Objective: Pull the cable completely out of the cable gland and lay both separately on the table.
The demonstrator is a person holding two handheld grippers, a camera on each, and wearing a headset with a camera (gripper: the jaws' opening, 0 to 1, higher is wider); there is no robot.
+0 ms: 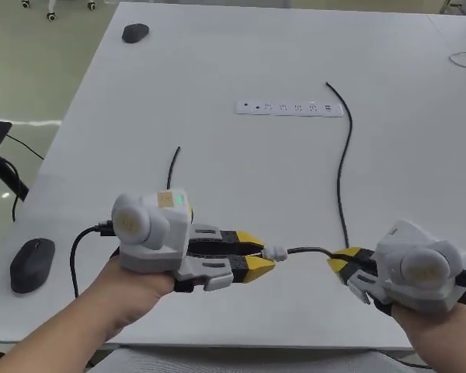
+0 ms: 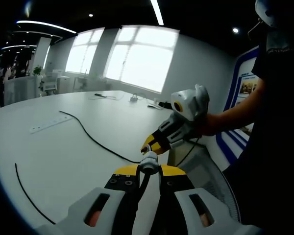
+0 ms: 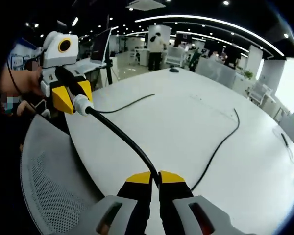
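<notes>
One cable gland (image 1: pixel 276 252), one cable (image 1: pixel 307 250), two claws.
Left claw (image 1: pixel 258 255) pinches cable gland, 7 o'clock; right claw (image 1: pixel 340 262) pinches cable, 5 o'clock.

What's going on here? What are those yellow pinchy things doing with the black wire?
A person holds a tool in each hand just above the near edge of a white table. The left tool is pinching a small white cable gland. The right tool is pinching the black cable that comes out of it. The cable is not yet pulled out of the gland, and the rest of it lies across the table.
</notes>
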